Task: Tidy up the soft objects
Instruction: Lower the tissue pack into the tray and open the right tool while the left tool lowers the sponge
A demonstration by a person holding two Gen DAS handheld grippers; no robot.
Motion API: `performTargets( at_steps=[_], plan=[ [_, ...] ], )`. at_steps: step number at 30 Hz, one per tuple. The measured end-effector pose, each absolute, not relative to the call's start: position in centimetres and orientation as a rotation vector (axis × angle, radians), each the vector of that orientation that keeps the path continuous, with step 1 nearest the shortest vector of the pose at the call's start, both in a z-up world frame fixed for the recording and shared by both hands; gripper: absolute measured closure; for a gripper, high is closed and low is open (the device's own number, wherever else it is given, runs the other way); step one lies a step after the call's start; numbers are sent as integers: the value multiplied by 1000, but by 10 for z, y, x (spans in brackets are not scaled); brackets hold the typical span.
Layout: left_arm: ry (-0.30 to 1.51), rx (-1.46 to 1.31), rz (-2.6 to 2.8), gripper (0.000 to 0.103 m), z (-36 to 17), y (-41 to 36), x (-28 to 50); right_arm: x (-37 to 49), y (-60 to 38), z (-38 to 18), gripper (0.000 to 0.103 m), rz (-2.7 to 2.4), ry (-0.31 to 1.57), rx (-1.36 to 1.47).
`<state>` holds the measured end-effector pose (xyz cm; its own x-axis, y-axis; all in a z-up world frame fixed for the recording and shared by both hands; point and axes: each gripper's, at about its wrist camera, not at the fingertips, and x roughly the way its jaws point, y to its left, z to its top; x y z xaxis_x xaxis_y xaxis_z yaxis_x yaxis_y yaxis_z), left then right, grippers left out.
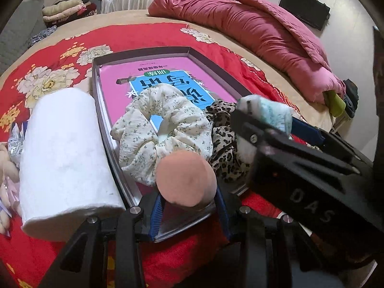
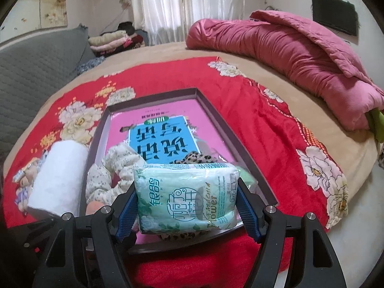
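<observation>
A shallow grey tray (image 1: pixel 105 129) (image 2: pixel 230 132) lies on the red flowered blanket with a pink and blue book inside. On the book rest a white floral scrunchie (image 1: pixel 144 148) (image 2: pixel 103 180) and a leopard-print scrunchie (image 1: pixel 223 148) (image 2: pixel 192 158). My left gripper (image 1: pixel 189 208) is shut on a round peach puff (image 1: pixel 187 180), held over the tray's near end. My right gripper (image 2: pixel 187 216) (image 1: pixel 264 120) grips a green and white tissue pack (image 2: pixel 187 196) (image 1: pixel 271 112) just above the leopard scrunchie at the tray's near right.
A white paper roll (image 1: pixel 64 153) (image 2: pixel 60 175) lies against the tray's left wall, with small packets and a plush toy (image 1: pixel 9 168) beyond it. A bunched pink quilt (image 1: pixel 252 31) (image 2: pixel 288 55) fills the far right of the bed. Folded clothes (image 1: pixel 67 9) are stacked far left.
</observation>
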<state>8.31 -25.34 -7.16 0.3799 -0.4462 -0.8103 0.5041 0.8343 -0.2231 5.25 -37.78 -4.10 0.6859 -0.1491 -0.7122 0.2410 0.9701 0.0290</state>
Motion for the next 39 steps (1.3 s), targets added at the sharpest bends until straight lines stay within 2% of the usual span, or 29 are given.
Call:
performTargets(
  at_steps=[23, 39],
  plan=[
    [1024, 42, -608, 63, -72, -250, 84, 71, -367, -60, 28, -215, 878, 37],
    [1027, 38, -606, 63, -72, -251, 84, 62, -368, -49, 26, -209, 812, 54]
  ],
)
